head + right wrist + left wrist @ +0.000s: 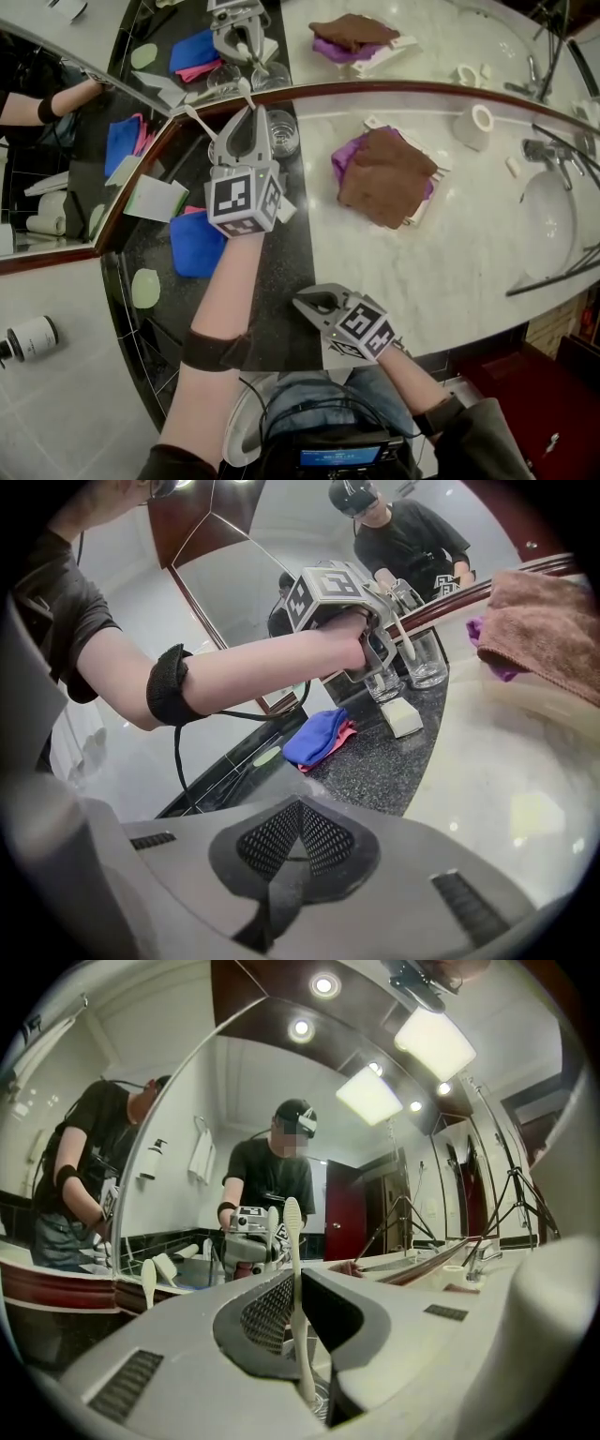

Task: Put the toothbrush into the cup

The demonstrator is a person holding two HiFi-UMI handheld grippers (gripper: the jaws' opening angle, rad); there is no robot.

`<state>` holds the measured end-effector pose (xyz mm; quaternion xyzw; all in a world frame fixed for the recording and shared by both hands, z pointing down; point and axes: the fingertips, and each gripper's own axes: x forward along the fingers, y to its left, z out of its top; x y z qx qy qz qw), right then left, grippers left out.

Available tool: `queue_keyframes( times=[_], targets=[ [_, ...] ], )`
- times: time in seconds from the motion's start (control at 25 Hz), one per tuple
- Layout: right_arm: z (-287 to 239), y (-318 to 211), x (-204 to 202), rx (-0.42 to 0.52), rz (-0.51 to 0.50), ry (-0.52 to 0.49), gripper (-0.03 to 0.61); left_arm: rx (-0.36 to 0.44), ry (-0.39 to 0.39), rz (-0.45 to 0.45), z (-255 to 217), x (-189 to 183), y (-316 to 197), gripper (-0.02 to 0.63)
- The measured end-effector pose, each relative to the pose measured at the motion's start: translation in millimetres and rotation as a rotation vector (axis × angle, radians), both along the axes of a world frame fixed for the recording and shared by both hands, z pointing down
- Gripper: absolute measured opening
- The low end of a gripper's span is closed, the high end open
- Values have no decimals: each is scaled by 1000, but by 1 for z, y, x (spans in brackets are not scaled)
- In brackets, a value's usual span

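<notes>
Black granite strip (286, 272) bearing glass cup (281, 133); white marble counter (450, 267); mirror (56, 187).

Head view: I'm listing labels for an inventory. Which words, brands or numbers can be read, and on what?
No text is readable.
White black-capped bottle: print too small.
Small blue-lit screen: blurred.
Black-and-white marker cubes: patterns only, no letters.

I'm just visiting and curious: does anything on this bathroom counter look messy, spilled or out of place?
Only mildly: a brown towel lies crumpled over a purple cloth, askew on the marble counter. Nothing looks spilled or broken.
</notes>
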<state>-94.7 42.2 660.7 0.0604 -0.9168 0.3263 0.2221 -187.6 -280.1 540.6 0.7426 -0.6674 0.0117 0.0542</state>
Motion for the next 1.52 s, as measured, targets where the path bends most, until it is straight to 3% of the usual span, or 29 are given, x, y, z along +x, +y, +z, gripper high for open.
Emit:
queue_keyframes(
  times=[0.52, 0.8, 0.96, 1.28, 1.52],
  targets=[
    [1, -14, 11, -7, 18, 9, 18, -126, -39, -8, 34, 18, -1, 26],
    [-1, -20, 15, -11, 27, 6, 18, -203, -36, -16, 51, 22, -4, 88],
    [-2, -23, 17, -11, 32, 9, 18, -231, -36, -29, 57, 22, -3, 92],
    [-9, -31, 30, -1, 51, 26, 18, -253, -45, -52, 39, 21, 11, 92],
    [-35, -41, 49, 34, 82, 49, 18, -308, -28, -74, 15, 15, 55, 92]
  ],
)
